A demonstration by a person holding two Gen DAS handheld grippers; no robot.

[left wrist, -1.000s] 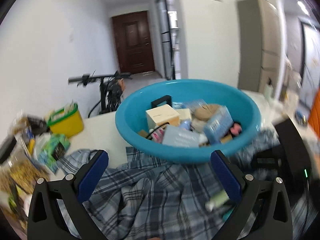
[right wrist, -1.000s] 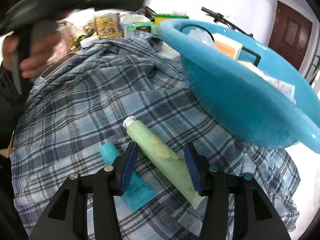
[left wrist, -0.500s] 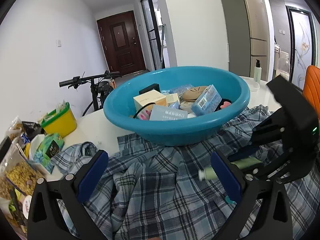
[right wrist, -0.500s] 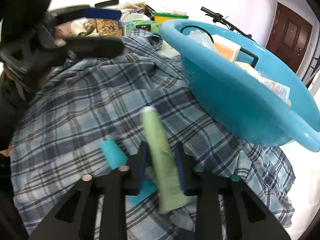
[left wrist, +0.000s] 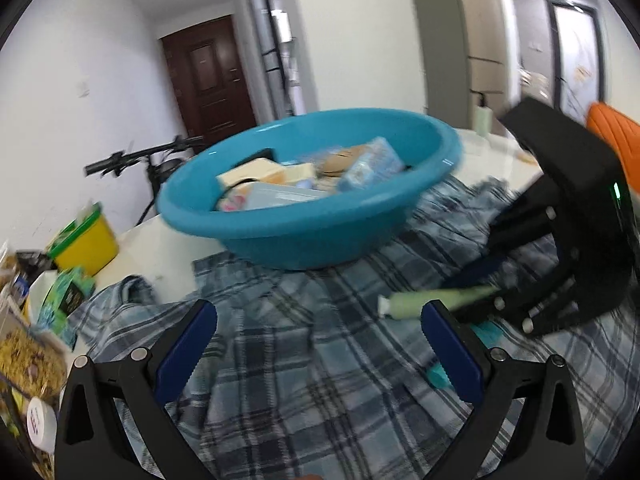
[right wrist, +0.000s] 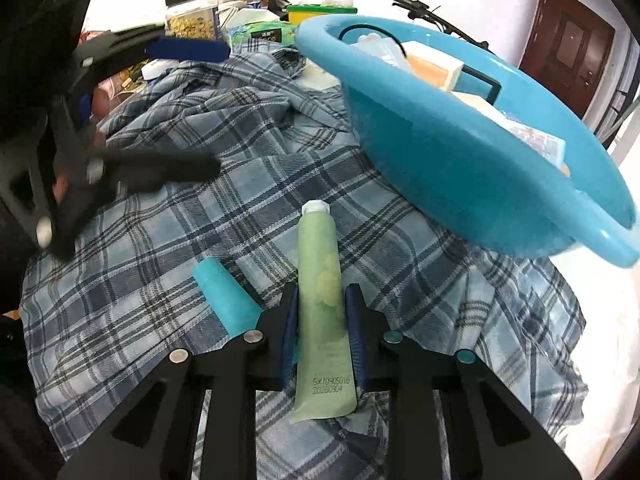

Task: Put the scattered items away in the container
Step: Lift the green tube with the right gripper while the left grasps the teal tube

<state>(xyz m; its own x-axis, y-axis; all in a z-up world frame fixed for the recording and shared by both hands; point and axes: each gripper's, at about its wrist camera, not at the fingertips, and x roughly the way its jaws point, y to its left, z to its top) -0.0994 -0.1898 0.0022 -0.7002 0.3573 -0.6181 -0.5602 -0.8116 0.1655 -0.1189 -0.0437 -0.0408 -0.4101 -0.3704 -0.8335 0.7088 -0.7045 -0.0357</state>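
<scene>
White walls and a dark brown door point(left wrist: 208, 76) fill the upper left of the left wrist view, with a bicycle point(left wrist: 144, 160) parked below the door. Below that, a white table point(left wrist: 160, 248) carries a rumpled blue plaid cloth point(left wrist: 304, 368) across the lower half of the frame. A turquoise basin point(left wrist: 320, 224) sits at frame centre, partly on the cloth, already holding boxes and packets. At the left edge stand a yellow tub with a green lid point(left wrist: 86, 236) and some snack packets point(left wrist: 64, 300).

The left gripper point(left wrist: 316, 352) is at the bottom of its own view with its blue pads spread wide and nothing between them, over the cloth.

In the right wrist view, the right gripper point(right wrist: 322, 332) at bottom centre has its pads pressed against both sides of a pale green tube point(right wrist: 322, 308), white cap pointing up the frame toward the basin point(right wrist: 472, 176). The tube seems lifted off the cloth point(right wrist: 200, 168), though motion blur in the left view makes that hard to confirm. Just left of it, a teal tube point(right wrist: 226, 296) lies on the cloth, its lower end hidden behind the gripper's finger. From the left wrist view the green tube point(left wrist: 432, 300) appears at centre right, sticking out of the right gripper point(left wrist: 480, 292).

A jar of grains point(right wrist: 192, 14) stands at the upper left of the right view.
</scene>
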